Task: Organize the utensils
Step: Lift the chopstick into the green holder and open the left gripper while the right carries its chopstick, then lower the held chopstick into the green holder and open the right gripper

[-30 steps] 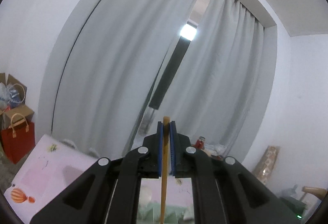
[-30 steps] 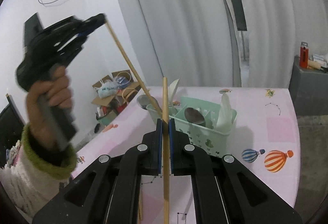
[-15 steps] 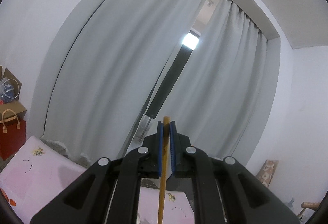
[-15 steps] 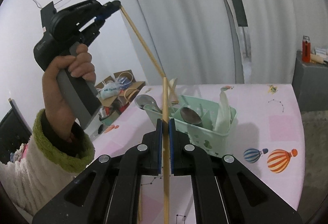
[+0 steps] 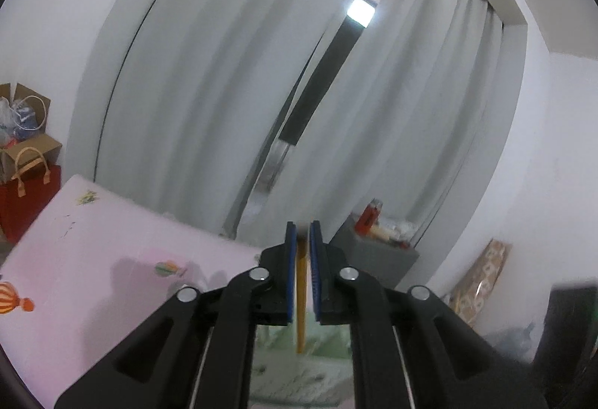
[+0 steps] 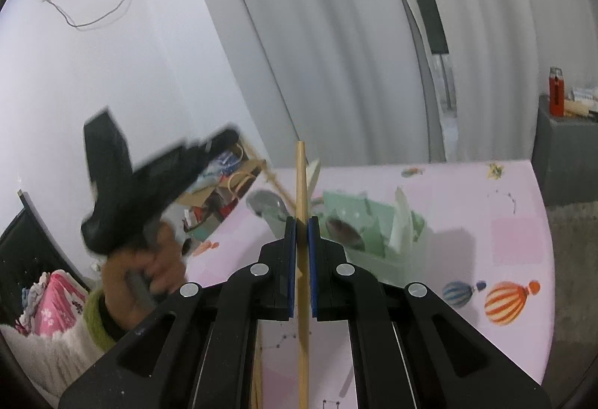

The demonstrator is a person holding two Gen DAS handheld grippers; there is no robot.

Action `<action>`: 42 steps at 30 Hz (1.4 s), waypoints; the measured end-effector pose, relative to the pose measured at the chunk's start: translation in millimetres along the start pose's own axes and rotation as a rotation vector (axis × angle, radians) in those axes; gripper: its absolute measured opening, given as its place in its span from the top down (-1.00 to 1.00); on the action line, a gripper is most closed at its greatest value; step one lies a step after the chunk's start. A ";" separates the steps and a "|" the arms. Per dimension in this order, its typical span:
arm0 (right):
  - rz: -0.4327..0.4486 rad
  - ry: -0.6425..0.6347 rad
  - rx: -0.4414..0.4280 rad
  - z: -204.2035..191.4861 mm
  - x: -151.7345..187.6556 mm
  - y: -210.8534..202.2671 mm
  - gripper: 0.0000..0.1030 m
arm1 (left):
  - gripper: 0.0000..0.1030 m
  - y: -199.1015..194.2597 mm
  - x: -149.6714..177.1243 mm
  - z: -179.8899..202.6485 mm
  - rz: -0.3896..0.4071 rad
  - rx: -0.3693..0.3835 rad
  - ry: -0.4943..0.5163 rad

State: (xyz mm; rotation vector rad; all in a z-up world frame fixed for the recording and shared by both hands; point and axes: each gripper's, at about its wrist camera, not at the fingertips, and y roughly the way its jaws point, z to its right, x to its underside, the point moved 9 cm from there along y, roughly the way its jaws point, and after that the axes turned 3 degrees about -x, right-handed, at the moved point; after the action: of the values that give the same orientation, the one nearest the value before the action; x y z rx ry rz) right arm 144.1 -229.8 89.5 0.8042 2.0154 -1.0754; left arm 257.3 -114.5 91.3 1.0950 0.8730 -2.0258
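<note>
Clamping one chopstick [image 6: 301, 297], the right tool [image 6: 302, 222] hovers before the green basket [image 6: 373, 222]. The left tool [image 5: 302, 227] has just been opening, its pads now loose around another chopstick [image 5: 301, 297] over that basket.

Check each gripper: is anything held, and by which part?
Right gripper: jaws shut on a wooden chopstick, along its shaft, one end poking out ahead. Left gripper: jaws have just been opening; a second chopstick stands between them, seemingly loose.
</note>
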 end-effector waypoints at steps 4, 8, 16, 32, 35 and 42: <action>0.055 0.001 -0.034 -7.8 -25.9 -2.3 0.91 | 0.20 -31.6 10.9 -14.1 -0.001 -0.024 0.007; 0.128 -0.006 -0.053 -14.0 -58.2 -1.7 0.91 | -0.01 -57.0 41.2 -35.0 -0.032 -0.092 0.013; 0.286 -0.069 -0.013 -18.2 -117.9 14.1 0.91 | -0.25 -108.1 118.3 -81.6 -0.180 -0.225 0.010; 0.159 -0.151 0.230 20.1 -52.4 75.5 0.90 | -0.33 -127.5 157.9 -92.8 -0.260 -0.252 0.039; 0.143 -0.141 0.264 27.6 -48.1 67.2 0.87 | -0.34 -126.1 161.9 -93.0 -0.272 -0.248 0.035; 0.190 -0.045 0.261 39.4 -53.4 24.4 0.43 | -0.35 -123.0 170.1 -93.0 -0.300 -0.256 0.022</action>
State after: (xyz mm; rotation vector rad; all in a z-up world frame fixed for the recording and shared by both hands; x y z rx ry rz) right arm 204.3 -262.9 106.1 1.0725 1.7427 -1.2483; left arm 126.4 -12.2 -67.3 0.8867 1.3332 -2.0663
